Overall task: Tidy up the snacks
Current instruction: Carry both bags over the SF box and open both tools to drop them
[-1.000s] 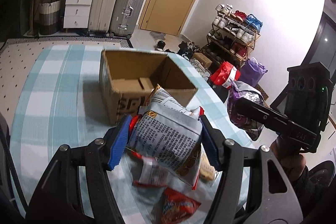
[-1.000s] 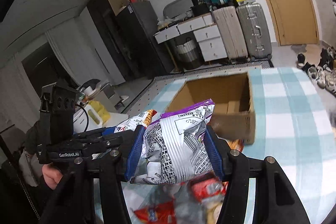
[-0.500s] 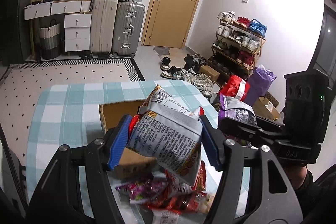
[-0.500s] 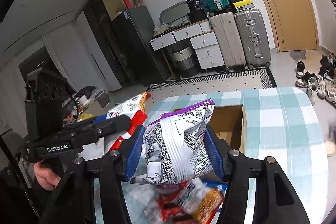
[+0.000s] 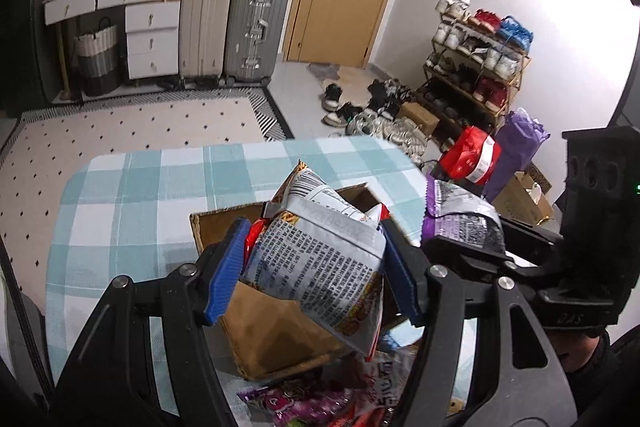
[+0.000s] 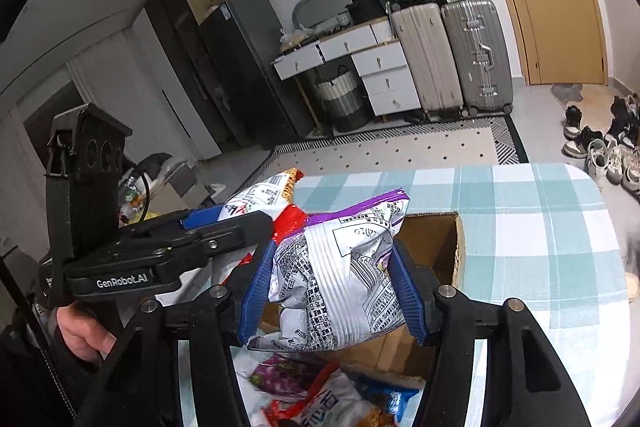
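left wrist view: both hand-held grippers, each still clamping a snack bag (image 5: 320, 267), now nearer the box (image 5: 276, 331).

An open brown cardboard box (image 5: 276, 327) stands on the table with the teal-and-white checked cloth (image 5: 132, 195). Before the box, at the near edge, lies a heap of loose crinkly snack packets (image 6: 320, 391). Above the box hang two packets side by side: the silver packet with red and orange trim (image 5: 320, 263) on the left, the silver packet with a purple top seam (image 6: 340, 279) to its right (whether they touch cannot be told). Behind the table lies a pale dotted rug (image 5: 132, 127), beyond it two upright hard-shell suitcases (image 5: 232, 27).
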Demonstrator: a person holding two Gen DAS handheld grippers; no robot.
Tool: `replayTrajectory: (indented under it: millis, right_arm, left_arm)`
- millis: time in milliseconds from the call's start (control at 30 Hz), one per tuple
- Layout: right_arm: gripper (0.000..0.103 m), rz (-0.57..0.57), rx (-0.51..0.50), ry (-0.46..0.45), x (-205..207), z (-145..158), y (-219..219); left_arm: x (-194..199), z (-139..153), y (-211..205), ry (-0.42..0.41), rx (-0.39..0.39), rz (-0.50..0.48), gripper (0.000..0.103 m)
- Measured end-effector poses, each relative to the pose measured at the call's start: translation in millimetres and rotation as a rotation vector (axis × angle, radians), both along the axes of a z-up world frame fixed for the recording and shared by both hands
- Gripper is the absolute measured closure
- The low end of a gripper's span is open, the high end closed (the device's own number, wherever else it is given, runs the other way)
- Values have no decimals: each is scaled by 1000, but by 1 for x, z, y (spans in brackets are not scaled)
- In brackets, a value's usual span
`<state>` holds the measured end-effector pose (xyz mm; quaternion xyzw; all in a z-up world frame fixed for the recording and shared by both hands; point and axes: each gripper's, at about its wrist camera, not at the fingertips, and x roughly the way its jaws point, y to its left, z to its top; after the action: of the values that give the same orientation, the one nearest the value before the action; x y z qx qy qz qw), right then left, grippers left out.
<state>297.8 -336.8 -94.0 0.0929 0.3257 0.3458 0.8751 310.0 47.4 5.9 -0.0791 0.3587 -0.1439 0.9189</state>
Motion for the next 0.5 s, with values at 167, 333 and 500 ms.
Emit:
replayTrajectory:
  millis: [167,333,500]
  right_arm:
    - [45,13,-23,34,18,-23,8]
    - [43,17,-30,54,33,-41,13]
    - [24,-6,-41,59,43,-51,11]
  left_arm:
    - [26,-33,3,58,-20,-11,41]
    - [42,-54,4,79,-24,-6,39]
    - [53,-65,8,104,-20,34,25]
